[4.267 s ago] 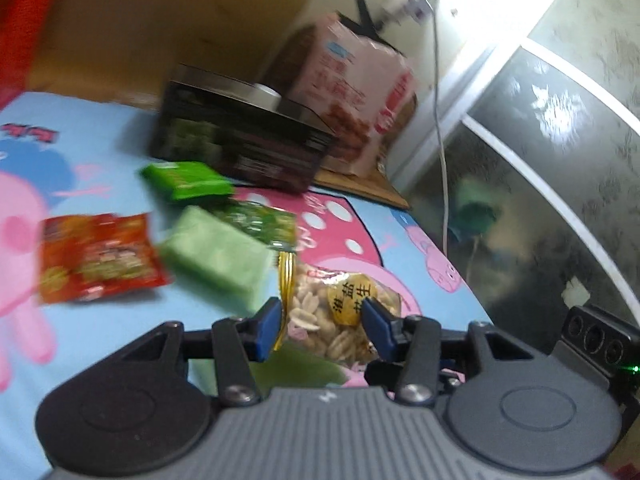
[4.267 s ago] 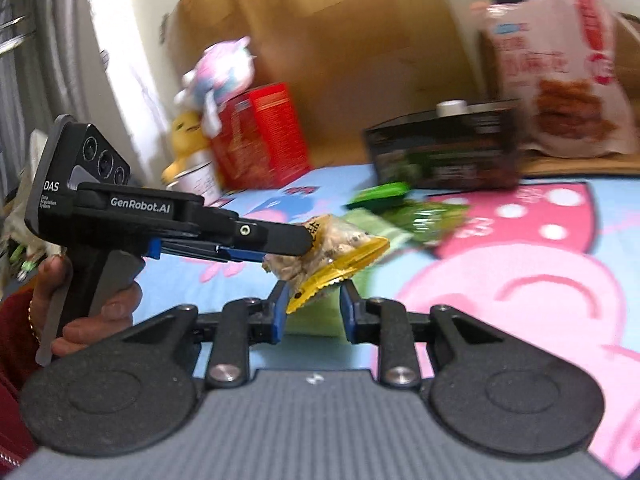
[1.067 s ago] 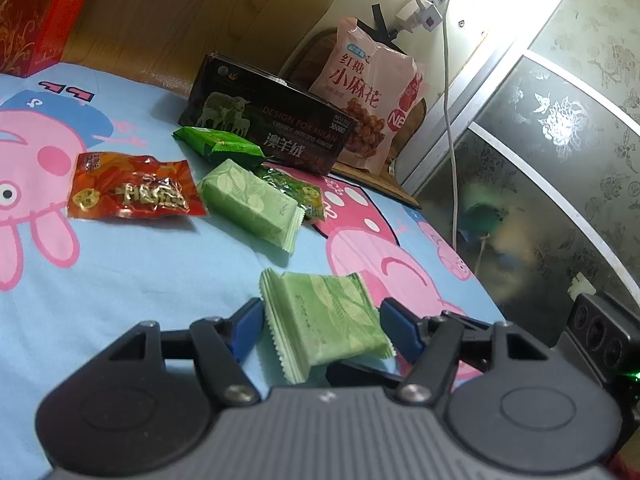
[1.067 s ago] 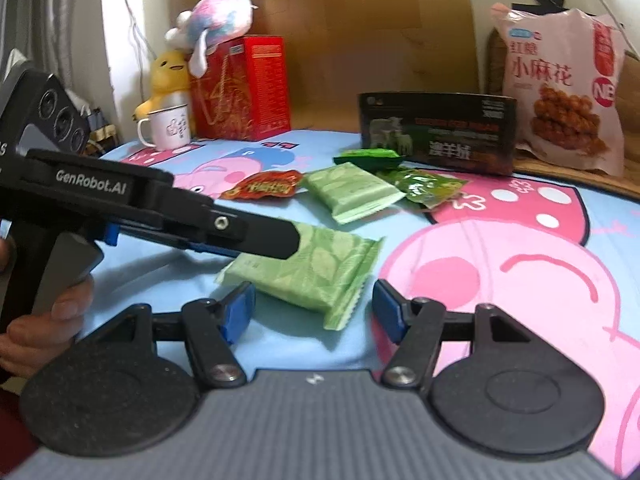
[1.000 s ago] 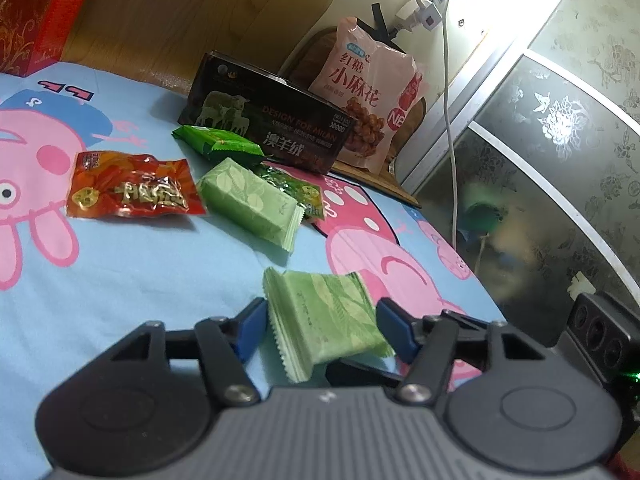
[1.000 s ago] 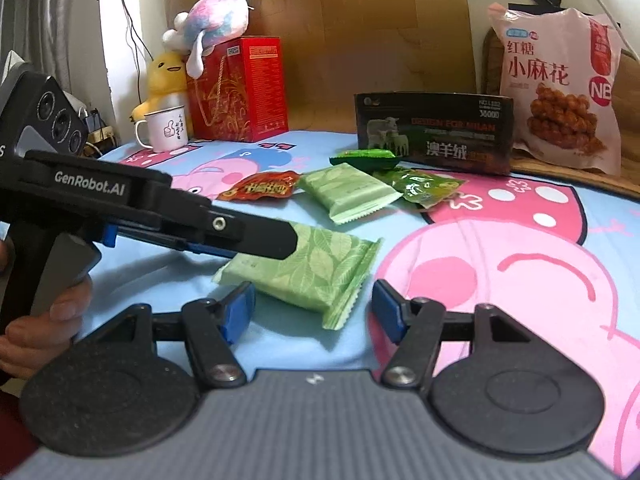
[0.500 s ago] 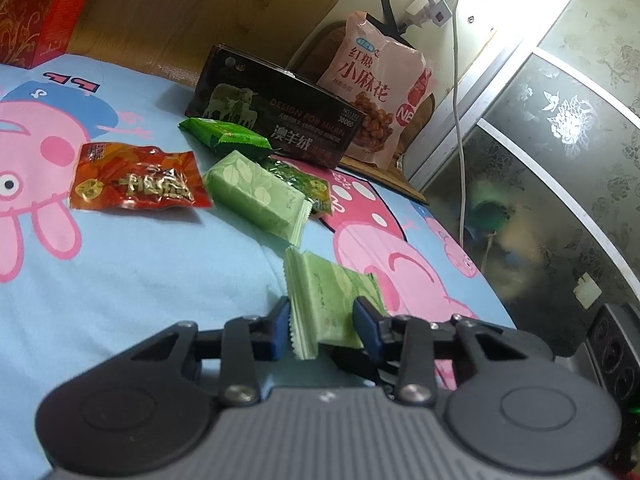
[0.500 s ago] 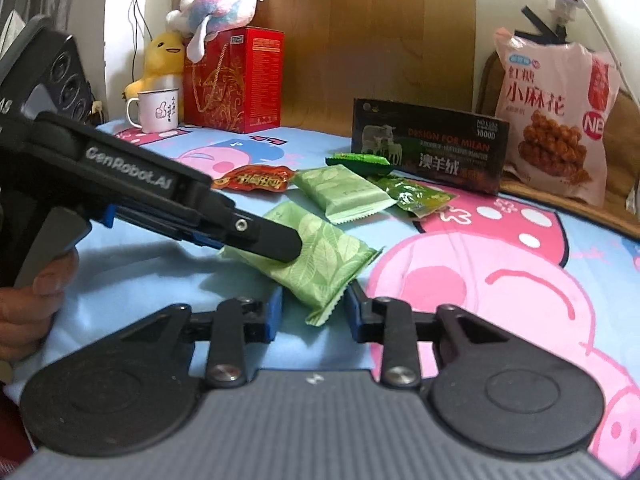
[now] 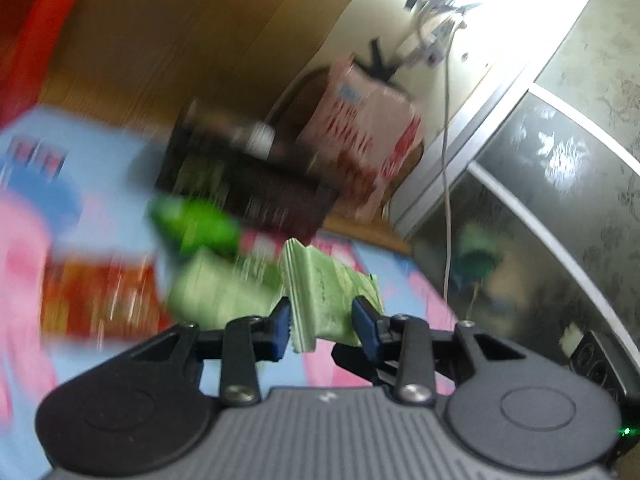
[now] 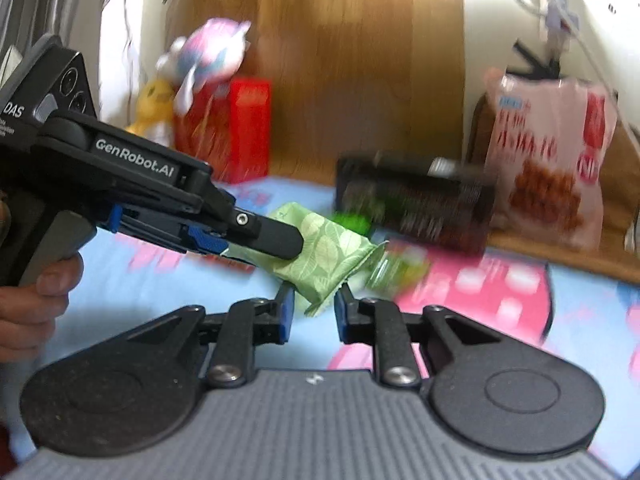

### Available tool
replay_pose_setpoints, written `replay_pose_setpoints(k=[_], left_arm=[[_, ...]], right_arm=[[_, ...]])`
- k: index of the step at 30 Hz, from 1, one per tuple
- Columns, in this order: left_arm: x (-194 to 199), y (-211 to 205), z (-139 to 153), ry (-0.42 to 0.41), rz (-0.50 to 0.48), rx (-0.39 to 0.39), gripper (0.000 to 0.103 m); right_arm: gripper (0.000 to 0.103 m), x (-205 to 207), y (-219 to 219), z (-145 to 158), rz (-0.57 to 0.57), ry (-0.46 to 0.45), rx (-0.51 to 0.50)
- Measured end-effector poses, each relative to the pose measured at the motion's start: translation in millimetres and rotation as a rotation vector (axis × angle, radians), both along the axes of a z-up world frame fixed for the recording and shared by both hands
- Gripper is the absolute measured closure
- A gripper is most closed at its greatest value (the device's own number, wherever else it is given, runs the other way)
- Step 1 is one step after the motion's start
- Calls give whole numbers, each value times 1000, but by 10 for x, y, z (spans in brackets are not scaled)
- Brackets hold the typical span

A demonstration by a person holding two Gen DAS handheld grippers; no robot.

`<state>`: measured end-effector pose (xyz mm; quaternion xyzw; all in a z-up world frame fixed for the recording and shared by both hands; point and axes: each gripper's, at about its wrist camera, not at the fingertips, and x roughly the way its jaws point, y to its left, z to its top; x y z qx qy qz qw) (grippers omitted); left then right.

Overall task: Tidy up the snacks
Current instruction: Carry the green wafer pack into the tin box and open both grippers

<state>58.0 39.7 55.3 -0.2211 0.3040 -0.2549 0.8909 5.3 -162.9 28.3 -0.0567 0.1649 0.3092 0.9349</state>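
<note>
Two grippers are pinching one pale green packet point(image 10: 324, 256) at once, and it's hanging in the air above the blue cartoon sheet point(image 10: 560, 320), not lying on it. The left gripper point(image 9: 322, 326) is clamping it near one crimped end, jaws narrowed onto the wrapper, and the right gripper point(image 10: 314, 306) is nipping the opposite corner, jaws also narrow.

What's worrying me: both are holding thin foil by the edges while everything's moving fast, going by how smeared the background is. If the two hands are drifting apart, the seal could be tearing, or the corner could be slipping out of the right side and the packet swinging off the left.

Compared with half a second back, the packet is riding higher and both views are blurring hard. A second ago both sets of jaws were standing wide around it on the sheet. The other green packet point(image 9: 224, 292), red packet point(image 9: 100, 296) and black box point(image 10: 412, 204) are looking unmoved
</note>
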Motion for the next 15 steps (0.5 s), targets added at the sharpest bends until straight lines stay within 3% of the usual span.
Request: replay_pose_setpoints(k=[4, 7, 13, 14, 15], left_arm=[[592, -74, 347, -72, 25, 47, 70], [1071, -107, 433, -82, 60, 84, 70], [1718, -88, 205, -32, 171, 155, 65], [1783, -90, 154, -20, 196, 179, 65], [1815, -82, 101, -10, 205, 194, 65]], right_arm=[[79, 552, 1, 290, -19, -79, 18], [79, 1091, 30, 404, -41, -80, 37], [77, 1866, 138, 307, -58, 11, 59], [75, 1929, 166, 277, -64, 16, 53], [64, 1974, 192, 251, -77, 11, 50]])
